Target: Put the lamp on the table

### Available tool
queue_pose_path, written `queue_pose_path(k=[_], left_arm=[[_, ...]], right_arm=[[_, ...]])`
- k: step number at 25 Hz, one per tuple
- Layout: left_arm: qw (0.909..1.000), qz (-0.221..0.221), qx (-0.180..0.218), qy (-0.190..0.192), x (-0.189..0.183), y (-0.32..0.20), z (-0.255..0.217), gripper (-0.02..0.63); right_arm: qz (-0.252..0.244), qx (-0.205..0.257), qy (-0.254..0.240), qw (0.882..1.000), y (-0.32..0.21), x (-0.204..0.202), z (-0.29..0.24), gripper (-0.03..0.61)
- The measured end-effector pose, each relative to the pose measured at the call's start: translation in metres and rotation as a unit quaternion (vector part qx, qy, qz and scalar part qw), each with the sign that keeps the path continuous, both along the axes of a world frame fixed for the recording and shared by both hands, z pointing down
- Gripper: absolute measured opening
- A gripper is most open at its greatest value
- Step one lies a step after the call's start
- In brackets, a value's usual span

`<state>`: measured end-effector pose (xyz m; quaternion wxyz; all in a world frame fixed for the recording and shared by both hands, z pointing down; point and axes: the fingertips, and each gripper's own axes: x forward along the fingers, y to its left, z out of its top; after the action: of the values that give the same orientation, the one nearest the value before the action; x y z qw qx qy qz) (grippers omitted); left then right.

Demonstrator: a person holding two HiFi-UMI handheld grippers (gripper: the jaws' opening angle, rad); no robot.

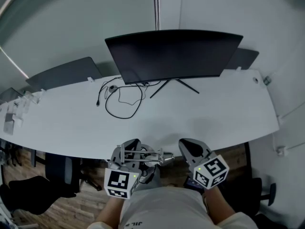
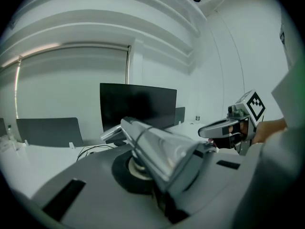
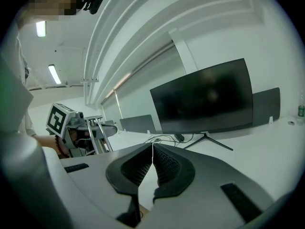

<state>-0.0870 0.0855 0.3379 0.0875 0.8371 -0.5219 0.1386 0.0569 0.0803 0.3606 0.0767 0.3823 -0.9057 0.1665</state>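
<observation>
Metal and stiff, the lamp (image 2: pixel 159 149) is probably handling light; the left gripper (image 1: pixel 129 148) is pinching its folded arm, while the right gripper (image 3: pixel 152 162) is pressing together on nothing.

Overall: bright, even, cool-white indoor light in all 3 views.
Source: ceiling strip lights (image 3: pixel 54 74), up & left of monitor (image 3: pixel 205 97) in right gripper view.
Shadows: soft, faint on table (image 1: pixel 214 113) in front of monitor; darker under table's near edge.
Glare: monitor screen flat black, hardly any reflection; pale sheen on metal lamp (image 2: pixel 162 151) below monitor.
Focus: lamp soft, v. close to lens; monitor fairly sharp.
Distortion: strong fisheye; monitor & walls bow; black corners in both gripper views.
</observation>
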Motion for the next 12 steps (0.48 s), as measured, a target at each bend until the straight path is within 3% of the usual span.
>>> queue_pose_path(k=[12], left_arm=[[0.9990, 0.044, 0.001, 0.008, -0.027, -0.073, -0.002, 0.003]], right_arm=[[0.026, 0.001, 0.007, 1.000, -0.078, -0.046, -0.004, 0.032]])
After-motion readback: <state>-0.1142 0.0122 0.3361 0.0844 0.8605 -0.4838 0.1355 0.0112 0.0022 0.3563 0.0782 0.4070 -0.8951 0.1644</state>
